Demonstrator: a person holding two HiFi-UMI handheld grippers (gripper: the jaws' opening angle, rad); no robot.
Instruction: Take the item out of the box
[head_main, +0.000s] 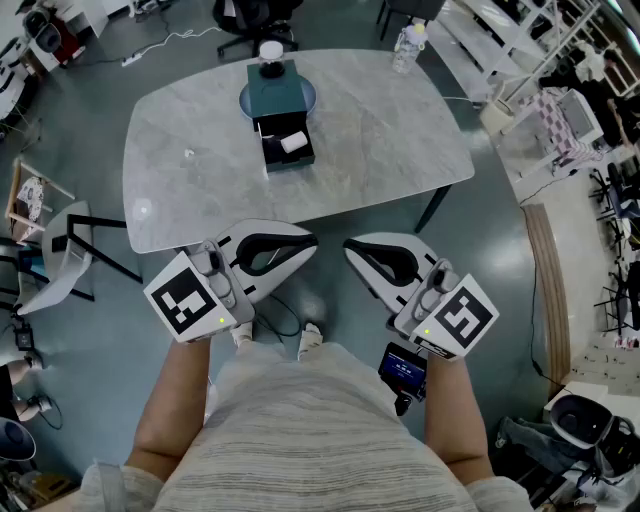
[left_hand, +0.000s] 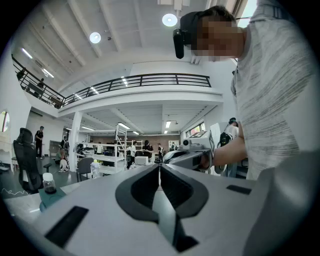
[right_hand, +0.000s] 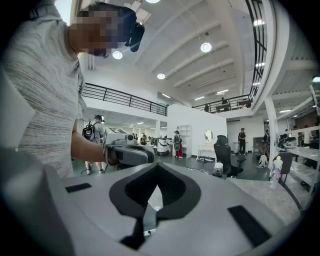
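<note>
The item (head_main: 293, 142), a small white thing, sat in the open drawer of the dark box (head_main: 277, 98) out on the table (head_main: 380, 130). The left gripper (head_main: 310, 243) and right gripper (head_main: 350, 246) were both pinched closed, empty, and well short of it. Looked like the reach hadn't started yet. Next you'd need to go forward, spread one gripper's jaws and line up on that drawer.
</note>
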